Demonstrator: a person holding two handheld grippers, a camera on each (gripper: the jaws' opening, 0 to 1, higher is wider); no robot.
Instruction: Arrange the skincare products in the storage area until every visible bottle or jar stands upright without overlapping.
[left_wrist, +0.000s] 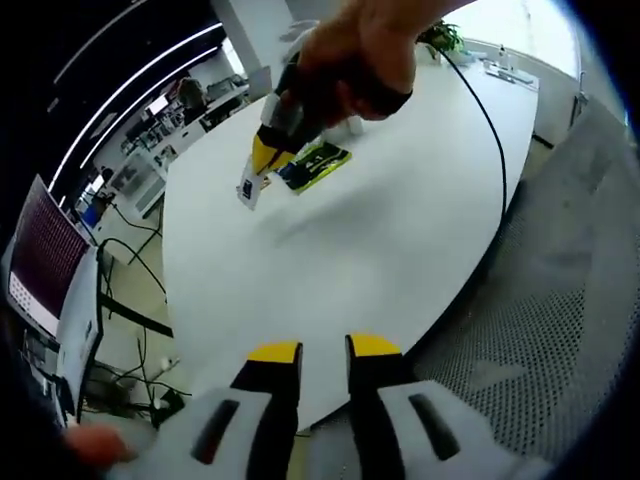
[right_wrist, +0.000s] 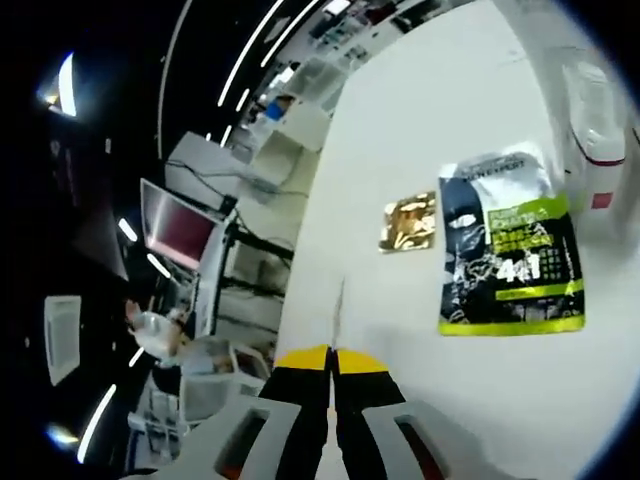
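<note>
My right gripper (right_wrist: 331, 356) is shut on a thin white sachet (right_wrist: 338, 300), which I see edge-on rising between the jaws. In the left gripper view a hand holds that right gripper (left_wrist: 260, 163) above the white table (left_wrist: 380, 250), with the sachet (left_wrist: 247, 189) hanging from its yellow tips. A black and green packet (right_wrist: 510, 250) lies flat on the table, with a small gold sachet (right_wrist: 407, 222) to its left and a white bottle with a pink band (right_wrist: 596, 125) beyond it. The packet (left_wrist: 316, 165) lies just past the right gripper. My left gripper (left_wrist: 325, 352) is slightly open and holds nothing, at the table's near edge.
A black cable (left_wrist: 492, 130) runs along the table's far side toward a potted plant (left_wrist: 441, 38). Grey carpet (left_wrist: 560, 300) lies beyond the table's rounded edge. A monitor (left_wrist: 40, 250) and desks with equipment stand off to the left.
</note>
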